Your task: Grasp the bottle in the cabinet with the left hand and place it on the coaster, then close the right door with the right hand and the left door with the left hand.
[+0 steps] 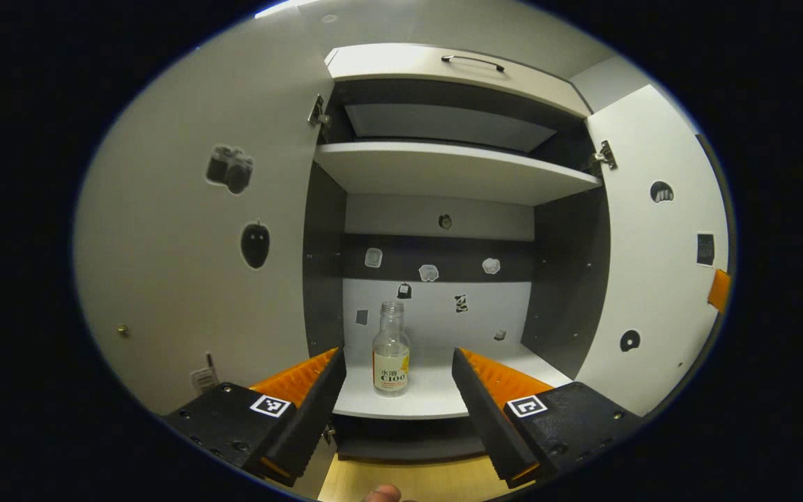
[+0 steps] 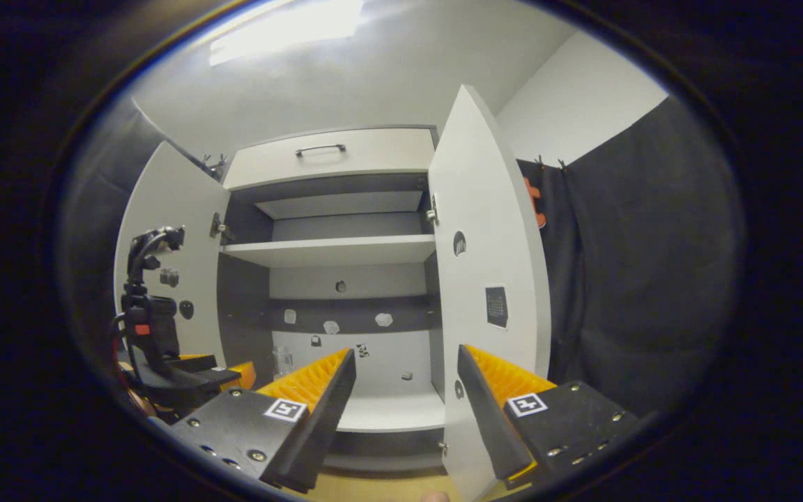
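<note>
Spread apart and empty, the left gripper (image 1: 396, 362) frames the bottle (image 1: 391, 350) standing upright on the cabinet's lower shelf (image 1: 436, 390), not yet grasped. From the right gripper view, the right gripper (image 2: 407, 362) also gapes empty, right door (image 2: 488, 279) and left door (image 2: 164, 258) both open, so every step looks left to do.

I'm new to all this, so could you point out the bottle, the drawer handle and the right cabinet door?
bottle (image 1: 391, 352): left gripper view, on its clear body above the label.
drawer handle (image 1: 472, 61): left gripper view, on the middle of the bar.
right cabinet door (image 2: 488, 237): right gripper view, on its inner face.
</note>
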